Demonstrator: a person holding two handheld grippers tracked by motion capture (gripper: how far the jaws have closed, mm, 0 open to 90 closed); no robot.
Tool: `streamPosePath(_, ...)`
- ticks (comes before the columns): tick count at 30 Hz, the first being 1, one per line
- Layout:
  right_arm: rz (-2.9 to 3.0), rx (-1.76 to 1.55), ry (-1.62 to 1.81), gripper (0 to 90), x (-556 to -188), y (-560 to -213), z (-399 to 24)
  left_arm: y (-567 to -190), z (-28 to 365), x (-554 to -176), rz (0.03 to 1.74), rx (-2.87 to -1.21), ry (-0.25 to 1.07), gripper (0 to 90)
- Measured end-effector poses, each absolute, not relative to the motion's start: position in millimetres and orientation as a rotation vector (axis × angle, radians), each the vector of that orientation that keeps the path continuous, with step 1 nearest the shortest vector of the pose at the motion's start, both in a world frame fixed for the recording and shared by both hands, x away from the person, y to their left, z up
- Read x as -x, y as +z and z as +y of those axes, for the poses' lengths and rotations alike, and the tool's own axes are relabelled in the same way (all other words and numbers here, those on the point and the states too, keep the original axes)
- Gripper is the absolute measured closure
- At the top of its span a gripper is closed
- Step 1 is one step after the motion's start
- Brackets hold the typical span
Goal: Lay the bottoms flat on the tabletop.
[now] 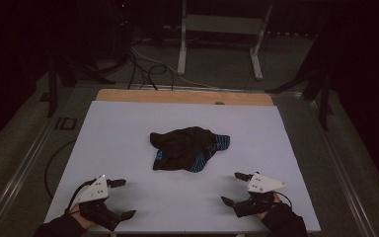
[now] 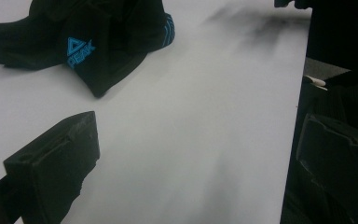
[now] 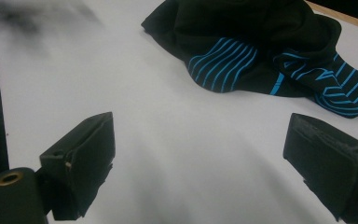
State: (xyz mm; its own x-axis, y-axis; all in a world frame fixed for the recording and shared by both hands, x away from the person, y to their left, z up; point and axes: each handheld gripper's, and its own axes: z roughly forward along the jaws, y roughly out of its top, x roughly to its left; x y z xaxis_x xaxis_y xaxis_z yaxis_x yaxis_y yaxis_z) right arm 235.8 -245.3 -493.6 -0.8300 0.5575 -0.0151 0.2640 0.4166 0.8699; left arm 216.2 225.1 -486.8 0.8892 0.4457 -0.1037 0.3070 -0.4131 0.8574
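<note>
The crumpled black fabric garment with bright blue stripes and a blue triangle logo (image 1: 187,148) lies bunched in a heap on the white-topped table (image 1: 128,123), ahead of both claws and roughly midway between them, touching neither. The left claw (image 1: 121,198) rests low near the table's near edge with its jaws spread and nothing between them; the right claw (image 1: 236,188) sits likewise released and empty, well apart from the cloth.

The likely trouble is in the pick. The heap is folded over itself, so a claw coming in from the side could pinch several layers at once and lift a knot instead of a single edge. Black cloth in this dim light hides hems and corners; the striped patches (image 3: 223,63) facing the right claw are the clearest landmarks. A shallow pinch may slip off the soft fabric, and a low approach could push the pile across the smooth surface instead of catching it.
</note>
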Motion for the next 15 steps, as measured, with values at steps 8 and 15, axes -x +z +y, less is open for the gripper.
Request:
streamPosePath(8, 2.390, -0.723, 1.411, 9.0, -235, -491, -245, -485, 223, -216, 0.536, -2.015, 0.149, 0.0)
streamPosePath(15, 2.357, -0.752, 1.417, 9.2, -235, -481, -249, -476, 224, -217, 0.531, -1.995, 0.165, 0.0)
